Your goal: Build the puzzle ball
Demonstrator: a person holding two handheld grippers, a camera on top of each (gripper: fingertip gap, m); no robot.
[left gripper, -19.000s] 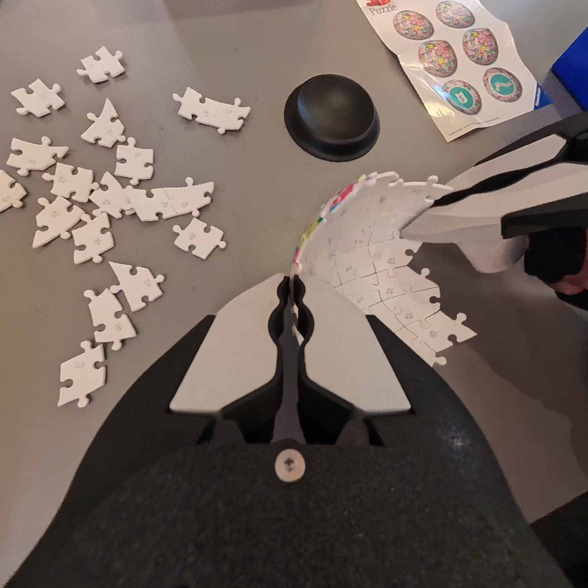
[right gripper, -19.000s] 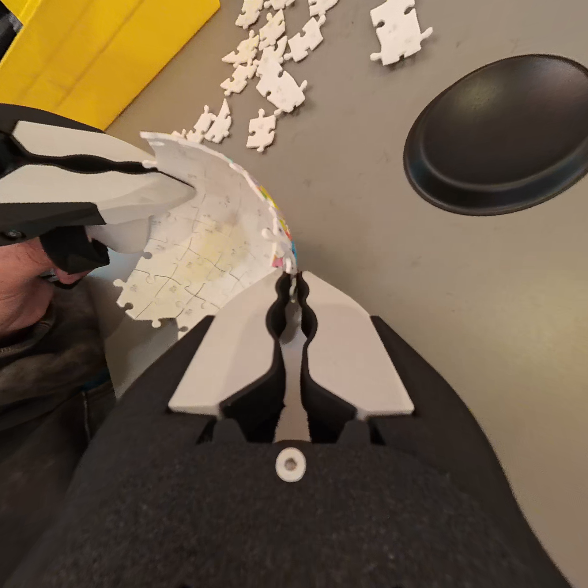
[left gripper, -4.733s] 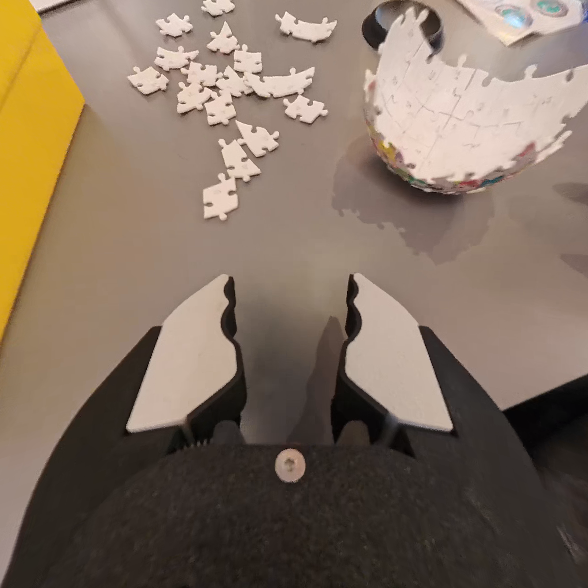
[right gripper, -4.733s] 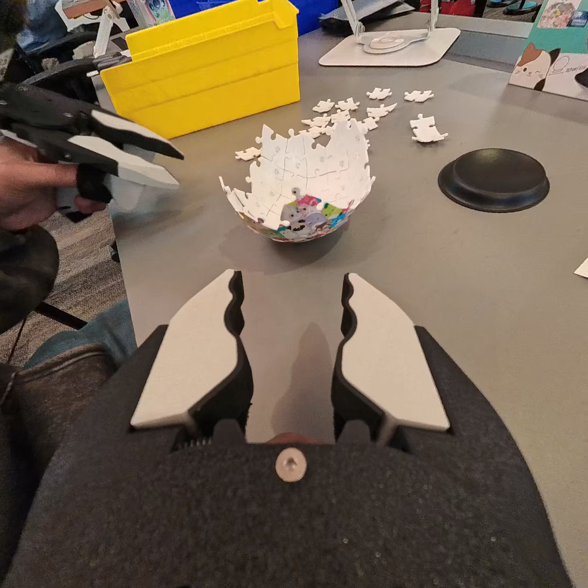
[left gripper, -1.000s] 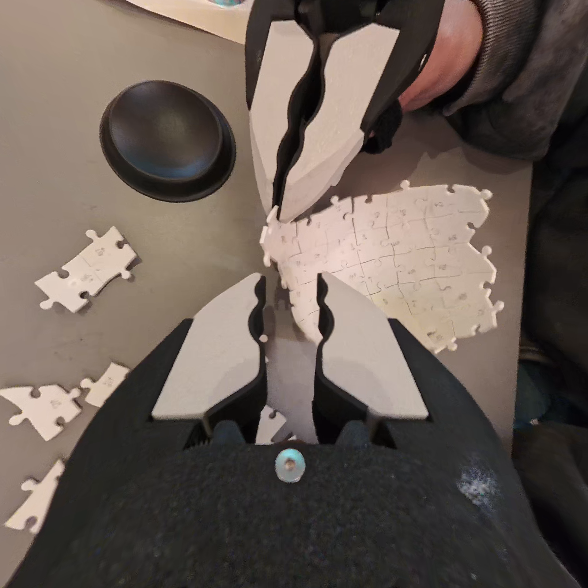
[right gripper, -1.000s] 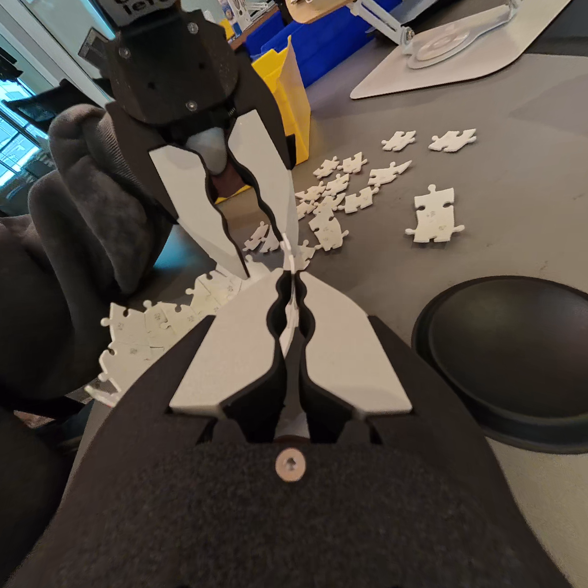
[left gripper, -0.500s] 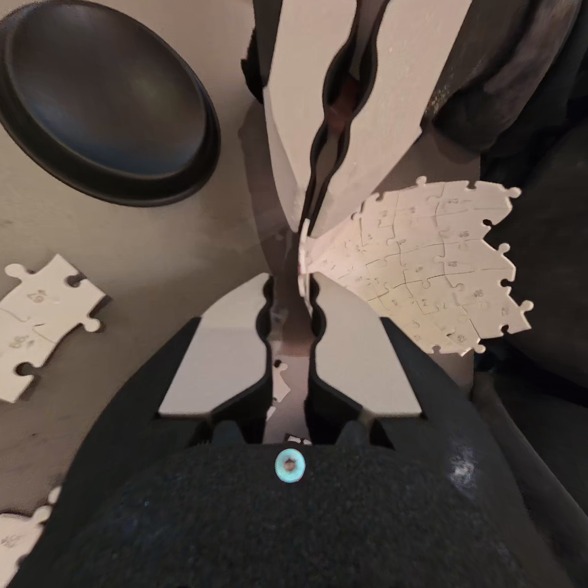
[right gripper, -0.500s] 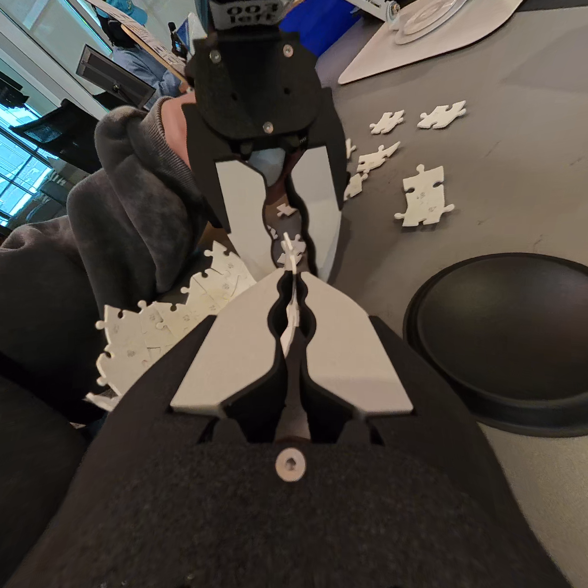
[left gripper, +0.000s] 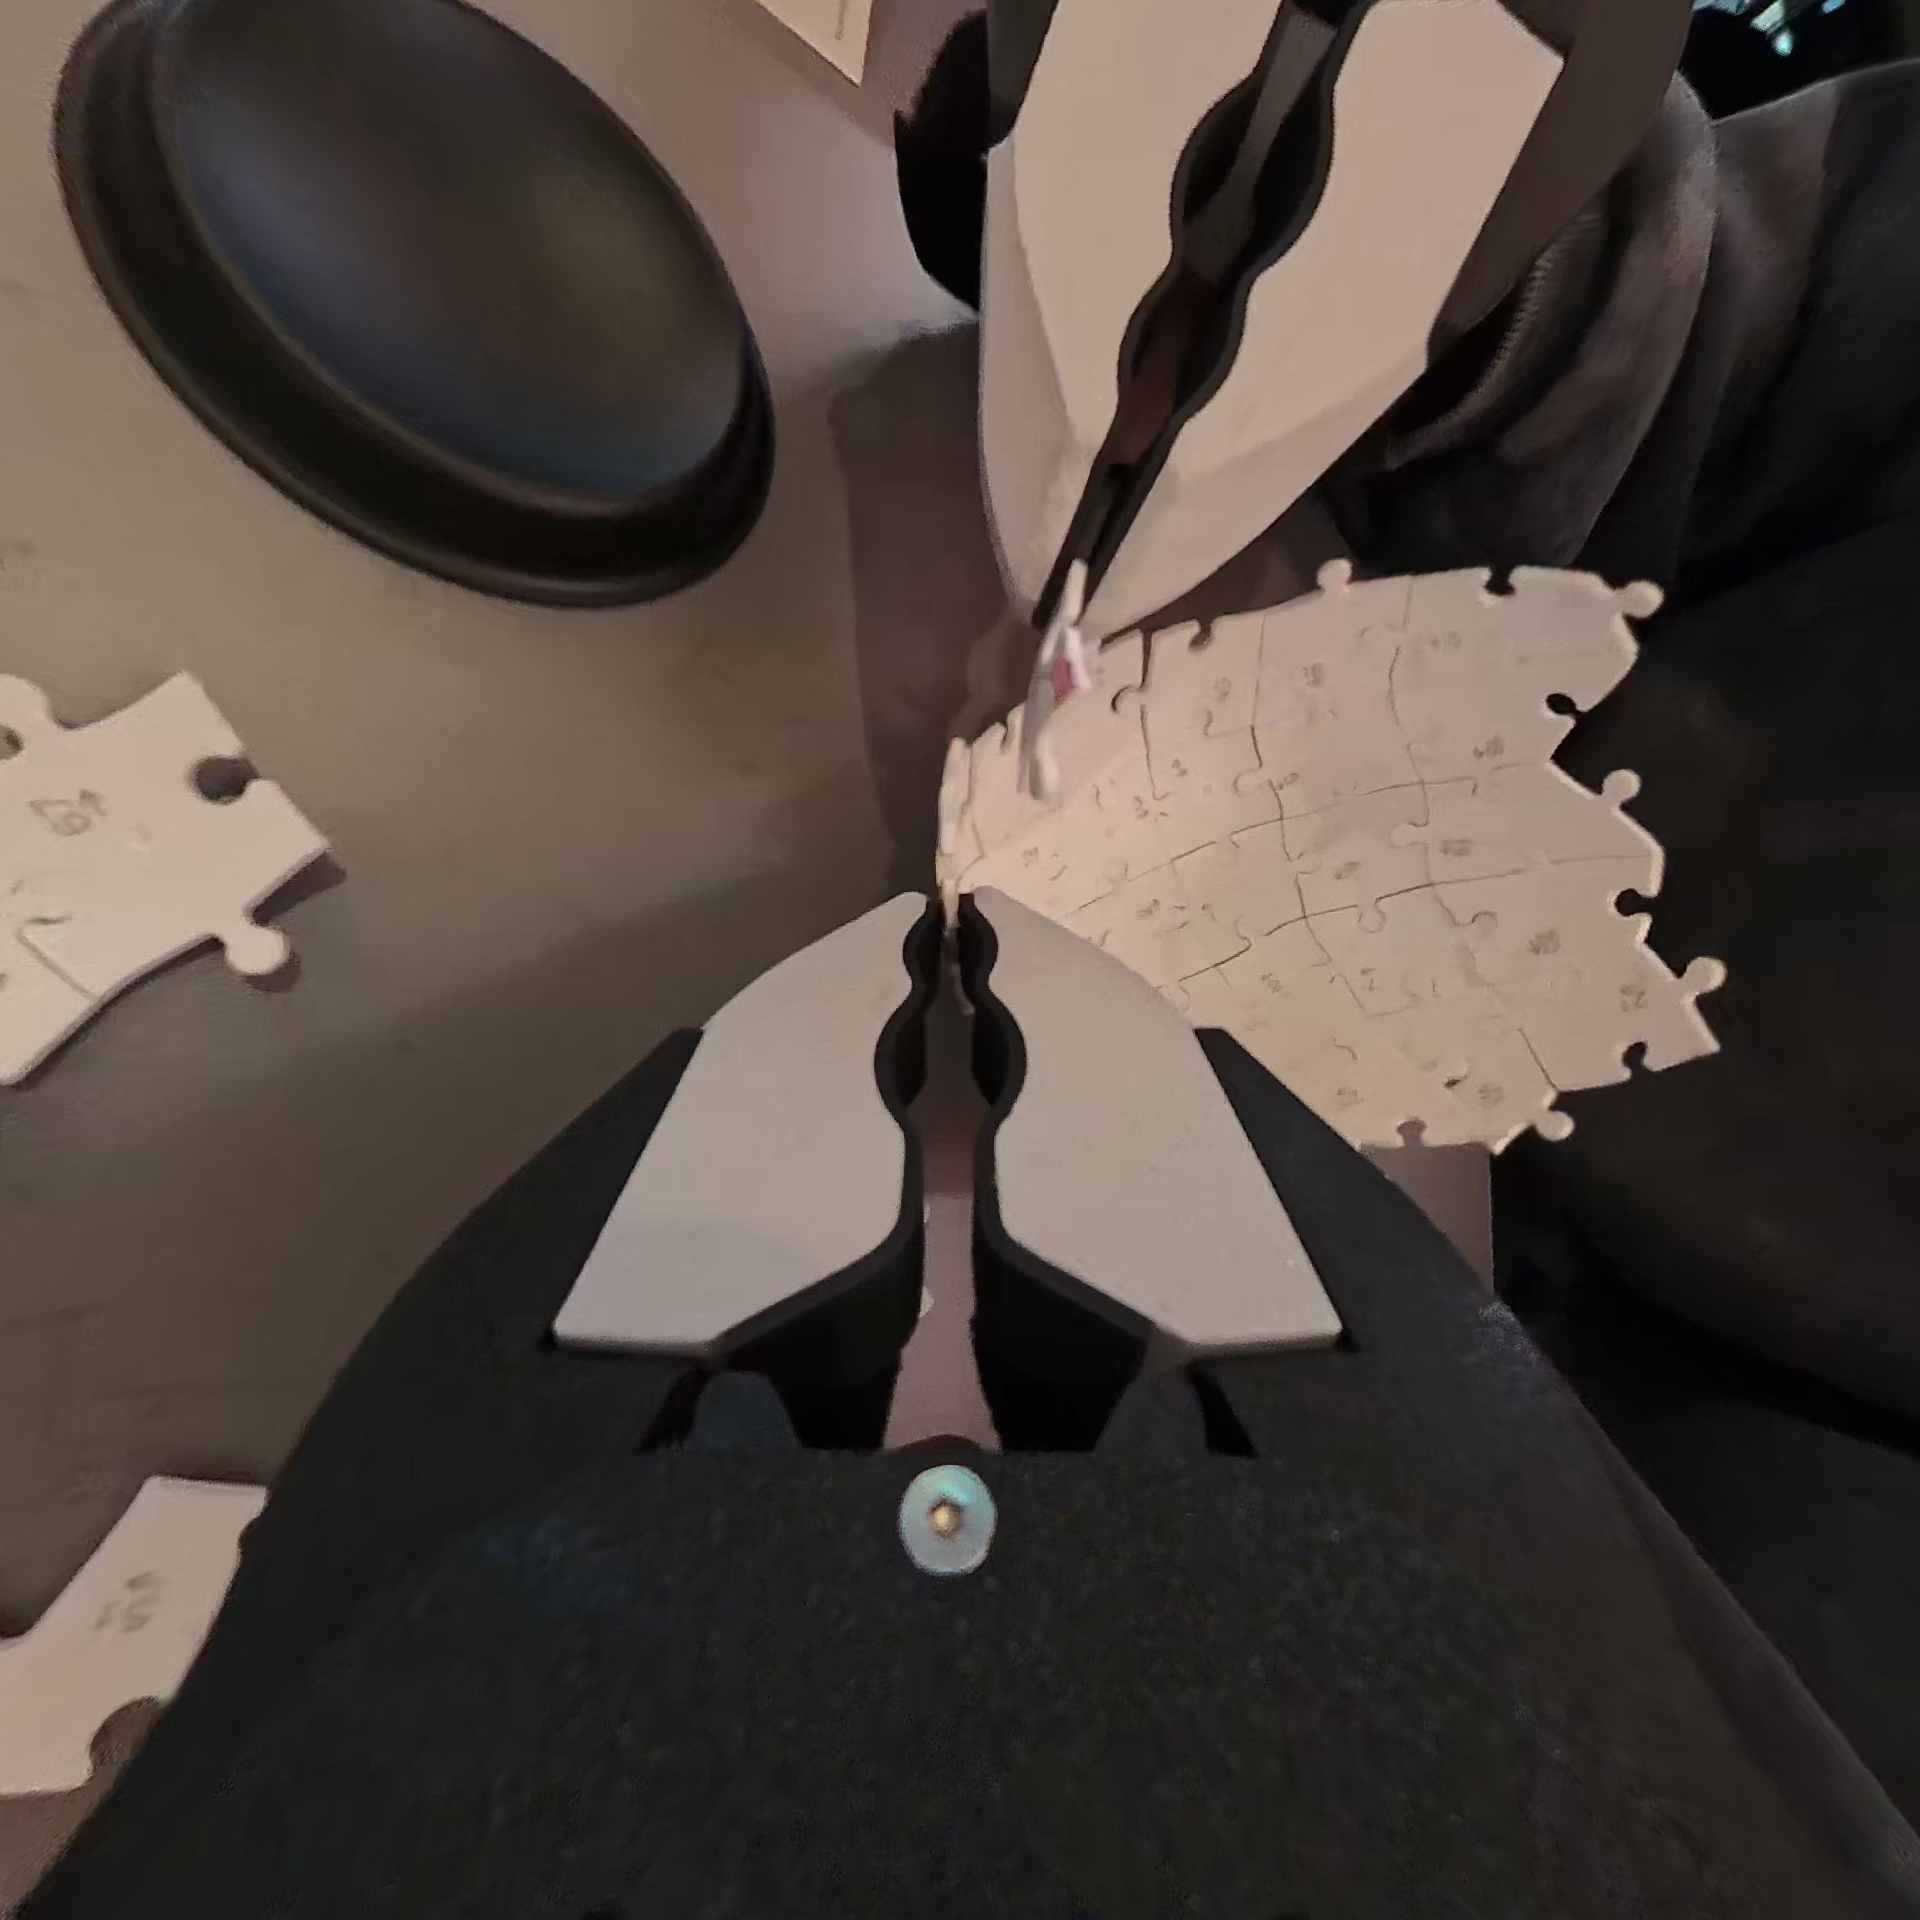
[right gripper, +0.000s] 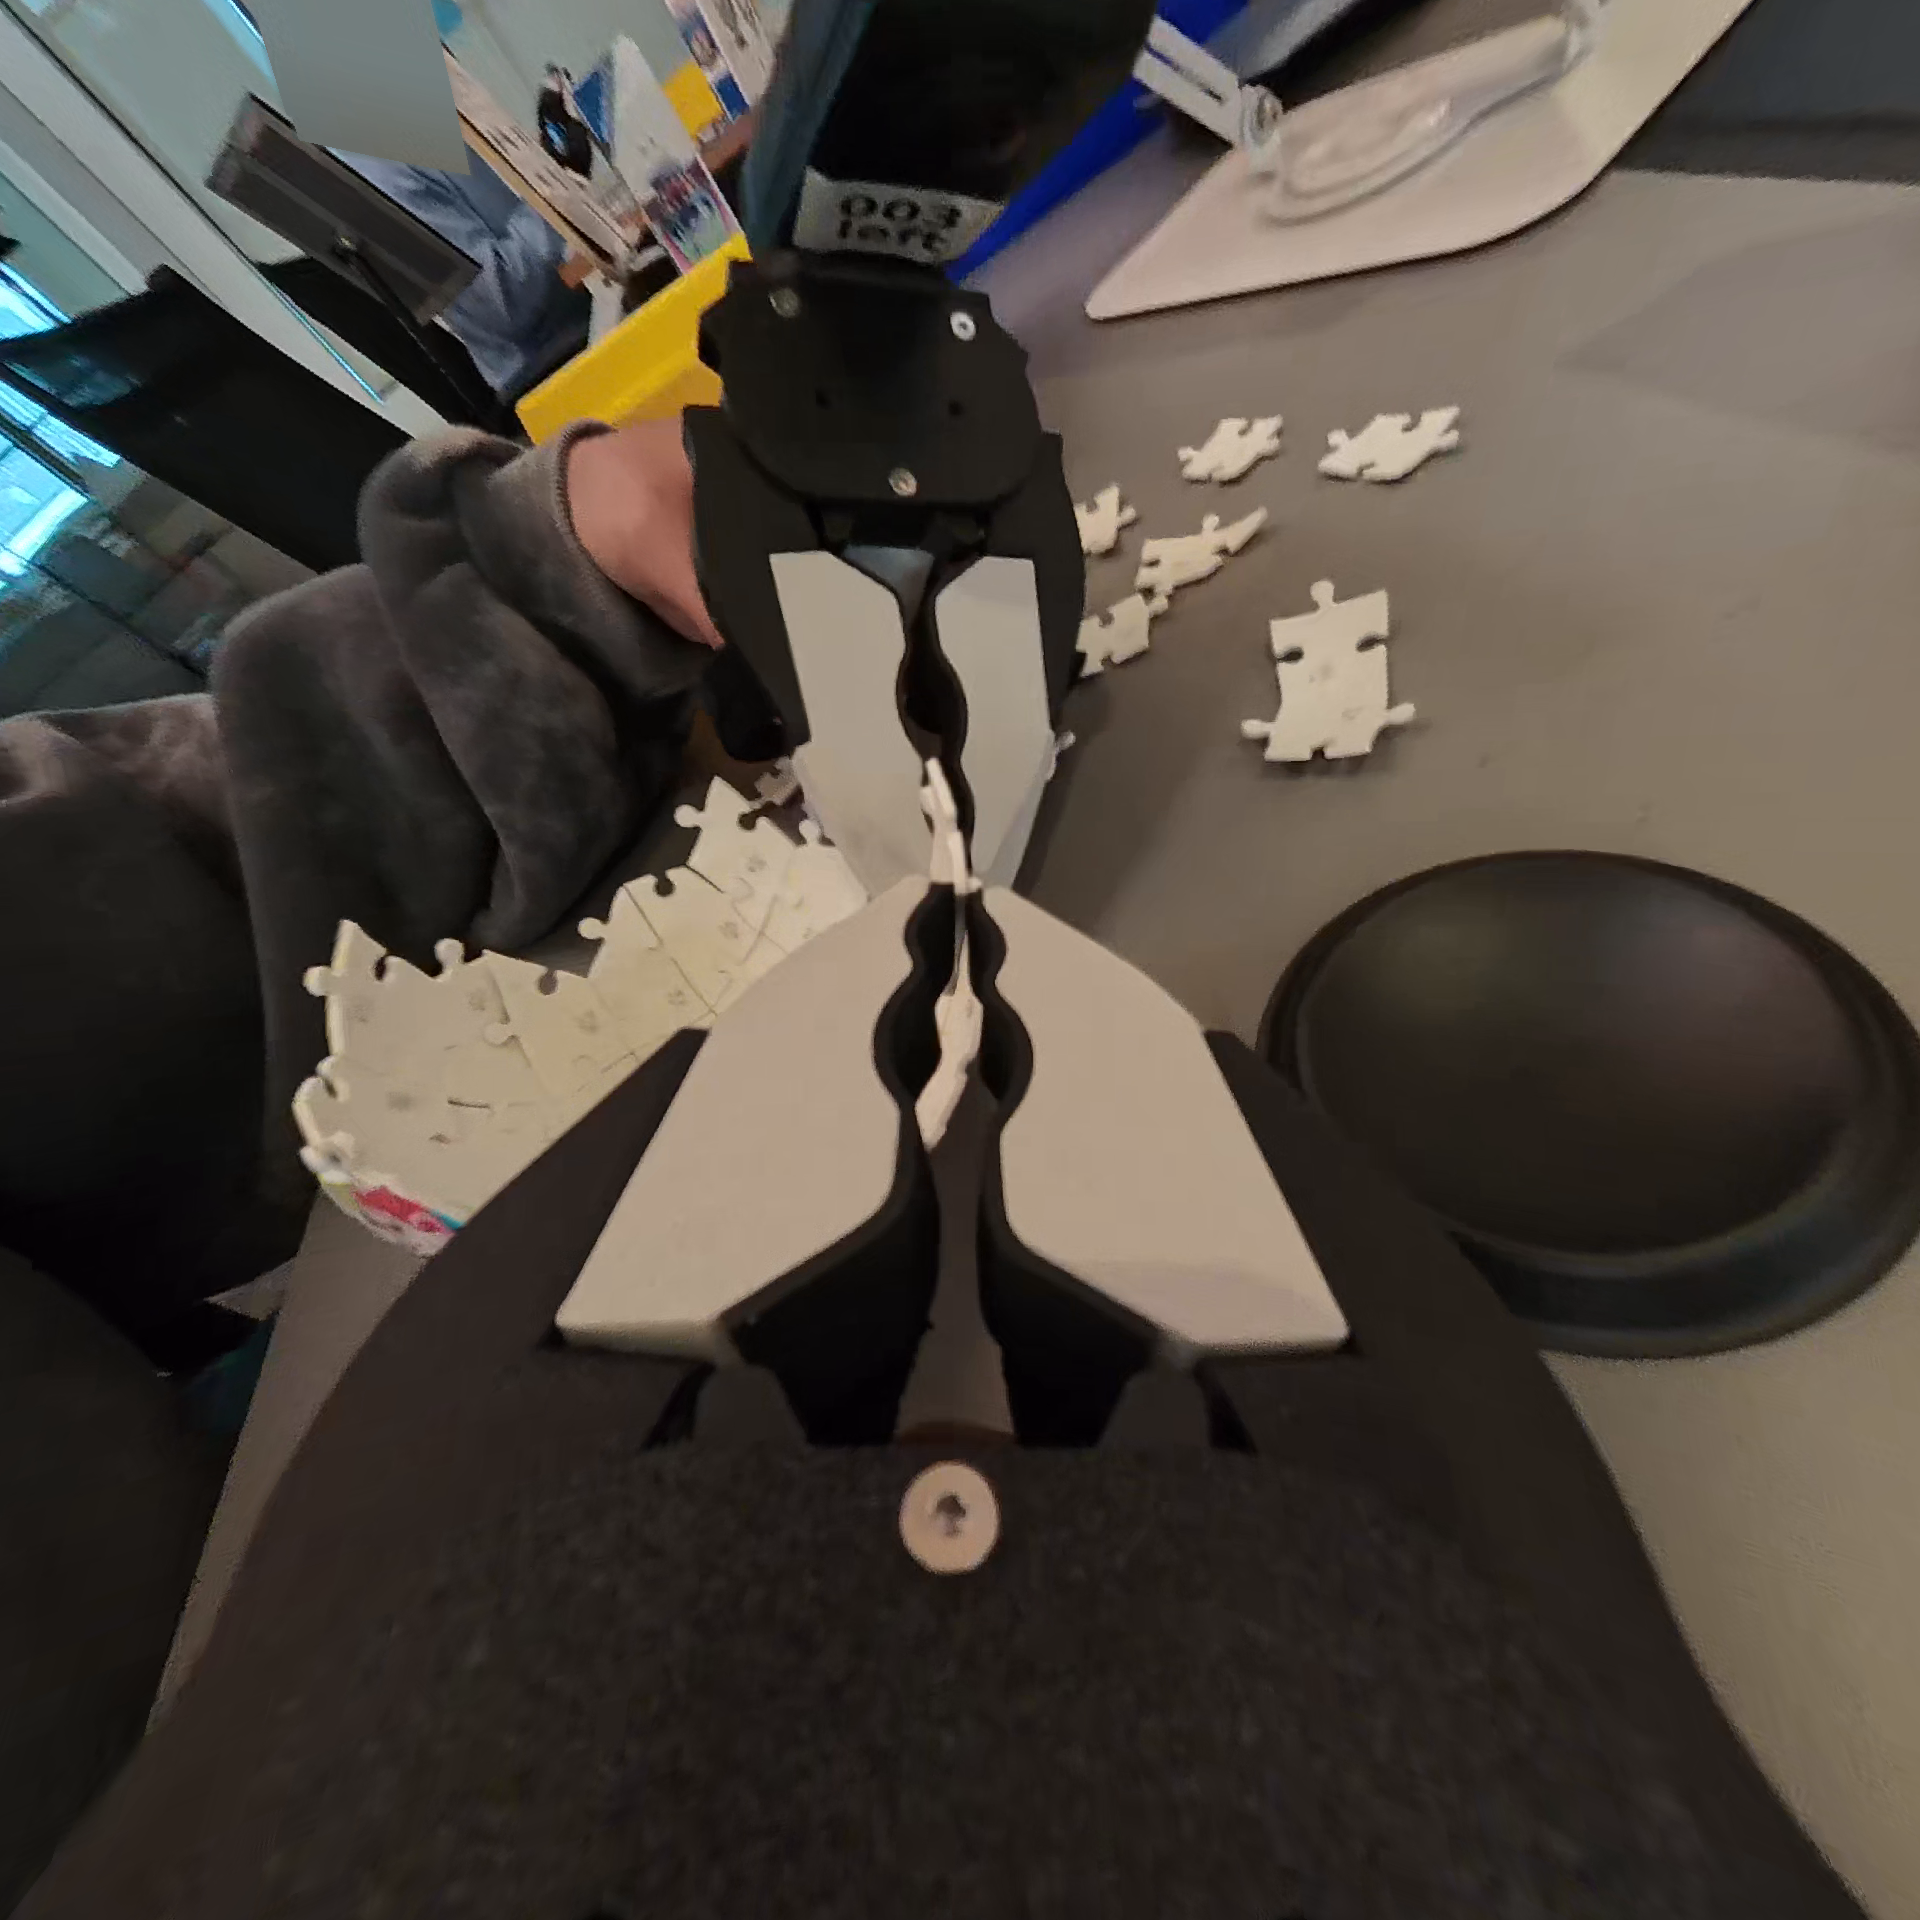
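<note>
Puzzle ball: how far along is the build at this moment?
Roughly half done: a curved shell of joined pieces exists. In hand: the left gripper pinches the shell's rim, and the right gripper is shut on a piece at that rim. Left: loose pieces on the table.

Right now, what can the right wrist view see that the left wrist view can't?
Only the right wrist view shows the yellow bin, the white flat stand and the colourful outside of the puzzle shell. Only the left wrist view shows the paper sheet's corner. Both show the black stand, loose pieces on the grey table, and the left gripper and right gripper shut on the shell's rim.
</note>
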